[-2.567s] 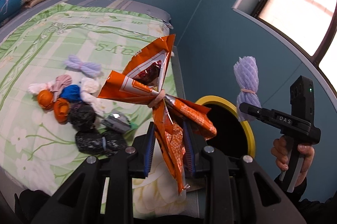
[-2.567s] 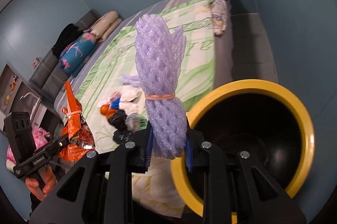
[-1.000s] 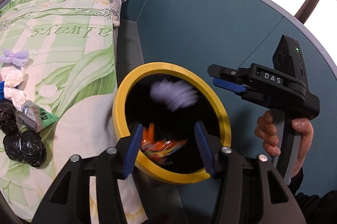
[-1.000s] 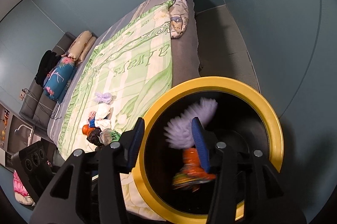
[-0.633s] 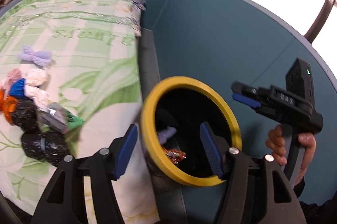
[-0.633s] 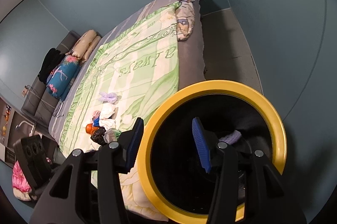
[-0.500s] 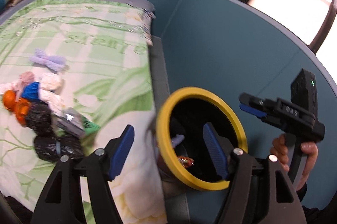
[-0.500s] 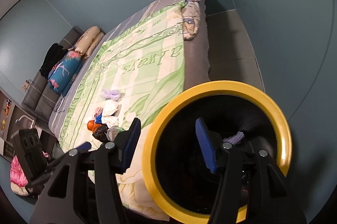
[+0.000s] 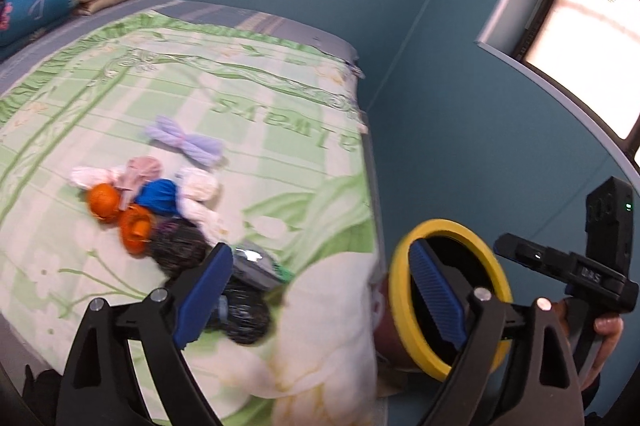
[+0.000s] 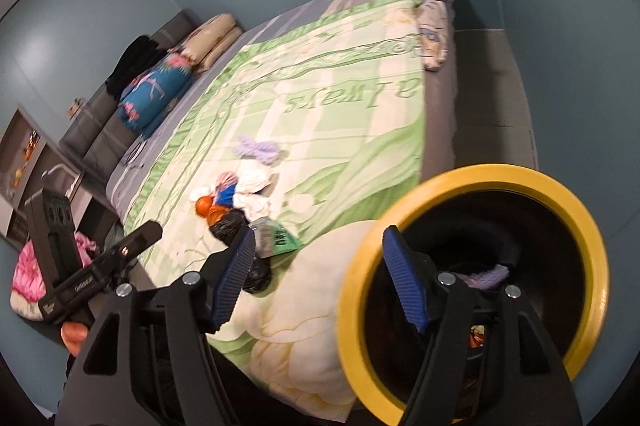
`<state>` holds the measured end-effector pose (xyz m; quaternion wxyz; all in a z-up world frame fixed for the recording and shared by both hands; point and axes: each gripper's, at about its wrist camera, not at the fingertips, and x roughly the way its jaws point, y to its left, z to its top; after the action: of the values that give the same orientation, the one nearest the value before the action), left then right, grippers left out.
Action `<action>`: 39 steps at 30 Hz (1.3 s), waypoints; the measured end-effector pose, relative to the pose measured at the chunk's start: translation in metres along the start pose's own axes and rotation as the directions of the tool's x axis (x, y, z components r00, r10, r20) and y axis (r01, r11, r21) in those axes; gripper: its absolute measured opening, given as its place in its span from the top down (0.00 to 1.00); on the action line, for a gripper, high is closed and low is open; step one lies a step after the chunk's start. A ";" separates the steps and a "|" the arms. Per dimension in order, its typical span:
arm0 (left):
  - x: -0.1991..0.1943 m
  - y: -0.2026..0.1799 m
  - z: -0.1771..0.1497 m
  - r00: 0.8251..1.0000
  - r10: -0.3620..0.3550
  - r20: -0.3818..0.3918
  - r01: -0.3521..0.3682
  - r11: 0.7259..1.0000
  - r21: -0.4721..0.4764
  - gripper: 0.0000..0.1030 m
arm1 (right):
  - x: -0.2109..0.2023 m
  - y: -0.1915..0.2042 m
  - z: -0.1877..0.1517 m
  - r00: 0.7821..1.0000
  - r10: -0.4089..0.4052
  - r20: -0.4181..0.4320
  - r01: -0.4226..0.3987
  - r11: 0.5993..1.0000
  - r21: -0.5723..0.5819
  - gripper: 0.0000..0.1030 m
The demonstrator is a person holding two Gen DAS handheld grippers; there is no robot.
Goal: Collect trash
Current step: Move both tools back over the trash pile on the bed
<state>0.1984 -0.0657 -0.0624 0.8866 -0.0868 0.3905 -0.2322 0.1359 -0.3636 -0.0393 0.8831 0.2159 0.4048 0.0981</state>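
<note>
Green and cream leaf print covers the quilt (image 9: 120, 98) spread over the bed (image 10: 480, 78), and the trash lies on it in one loose cluster. From the left in the left wrist view: a pale pink and white bundle (image 9: 120, 176), two orange knotted bags (image 9: 120, 214), a blue bag (image 9: 160, 196), a white bundle (image 9: 198, 186), and, a little apart toward the far end, a lilac foam net (image 9: 184, 142). Nearer the camera lie black knotted bags (image 9: 180, 246) and a grey and green wrapper (image 9: 258, 268), touching one another.

The left gripper (image 9: 320, 290) hangs over the near edge of the quilt, its jaws opening wide with nothing between them. To its right, off the side of the bed, stands the yellow-rimmed bin (image 9: 400, 290), dark inside. In the right wrist view a lilac piece (image 10: 494, 276) and an orange scrap (image 10: 476, 334) lie within it.

The right gripper (image 10: 320, 274) is over the bin's left rim, jaws opening and empty; a hand (image 9: 604, 338) grips its handle at the far right.
</note>
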 end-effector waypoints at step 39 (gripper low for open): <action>0.056 0.233 0.000 0.940 0.320 -0.116 -0.339 0.912 -0.233 0.15 | 0.203 0.118 -0.016 0.948 -0.092 -0.306 -0.006 0.952 -0.305 0.38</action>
<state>0.3119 0.1120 -0.1771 0.8796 -0.1216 0.4588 -0.0316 0.2564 -0.1834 -0.1305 0.8313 0.0507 0.5259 0.1725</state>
